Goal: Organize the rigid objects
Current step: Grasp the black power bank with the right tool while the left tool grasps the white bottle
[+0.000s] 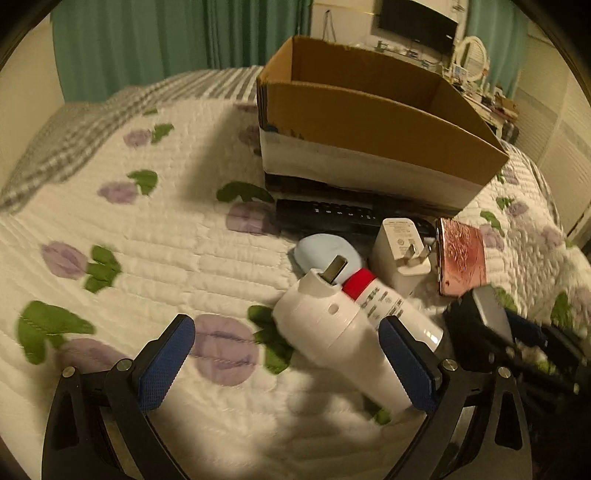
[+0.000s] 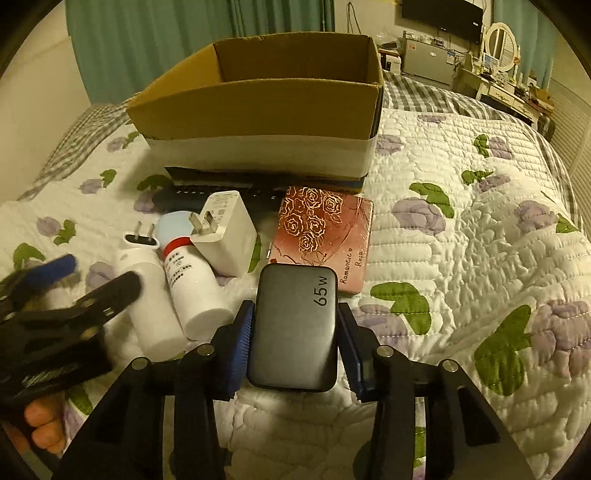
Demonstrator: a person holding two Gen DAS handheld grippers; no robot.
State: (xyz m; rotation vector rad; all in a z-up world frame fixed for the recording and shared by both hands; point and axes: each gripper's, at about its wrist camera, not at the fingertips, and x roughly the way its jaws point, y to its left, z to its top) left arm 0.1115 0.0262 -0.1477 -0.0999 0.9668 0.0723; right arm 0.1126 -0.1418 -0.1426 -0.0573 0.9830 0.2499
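Observation:
An open cardboard box (image 1: 373,122) stands on the bed; it also shows in the right wrist view (image 2: 258,107). In front of it lie a black remote (image 1: 325,216), a white square charger (image 1: 402,254), a pink rose-patterned case (image 2: 325,236), a white bottle with a red band (image 2: 192,284) and a white cylindrical plug device (image 1: 340,332). My left gripper (image 1: 286,365) is open, its right finger beside the white plug device. My right gripper (image 2: 295,332) is shut on a dark grey 65W charger (image 2: 295,328), which sits just above or on the quilt.
The bed has a white quilt with purple flowers (image 2: 461,258). Green curtains (image 1: 147,40) hang behind. A dresser with a mirror (image 2: 498,40) and a wall screen (image 1: 417,22) stand at the far right. The left gripper shows blurred in the right wrist view (image 2: 55,314).

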